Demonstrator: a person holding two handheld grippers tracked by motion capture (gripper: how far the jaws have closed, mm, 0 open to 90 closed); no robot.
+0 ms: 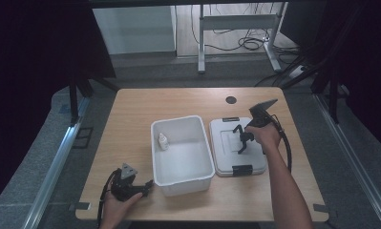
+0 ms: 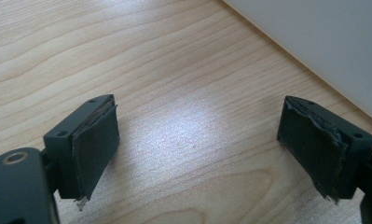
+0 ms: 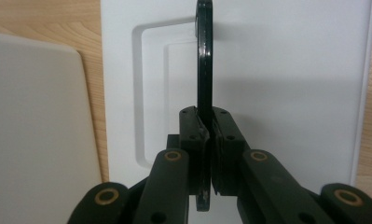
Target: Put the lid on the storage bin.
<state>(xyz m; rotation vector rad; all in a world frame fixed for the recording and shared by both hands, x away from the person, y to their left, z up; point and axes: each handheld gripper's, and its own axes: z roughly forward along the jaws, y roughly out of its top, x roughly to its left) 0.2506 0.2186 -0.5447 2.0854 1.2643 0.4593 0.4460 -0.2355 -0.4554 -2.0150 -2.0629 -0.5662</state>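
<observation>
A white open bin [image 1: 178, 119] stands mid-table with a small white bottle [image 1: 163, 140] inside near its left wall. Right of it lies a flat white lid [image 1: 226, 152] with black latches. My right gripper [image 1: 243, 138] is over the lid, shut on the lid's thin black handle [image 3: 204, 60], which stands on edge between the jaws [image 3: 205, 114]. The lid [image 3: 291, 70] spreads below, with the bin [image 3: 34, 116] at the left. My left gripper [image 1: 149, 183] rests at the table's front left beside the bin, open [image 2: 197, 135] over bare wood, the bin wall [image 2: 323, 42] just beyond.
The wooden table [image 1: 131, 109] has a black cable hole [image 1: 231, 99] at the back. A black latch [image 1: 242, 170] sits at the lid's near edge. Desk legs and cables [image 1: 245, 43] lie on the floor beyond the table.
</observation>
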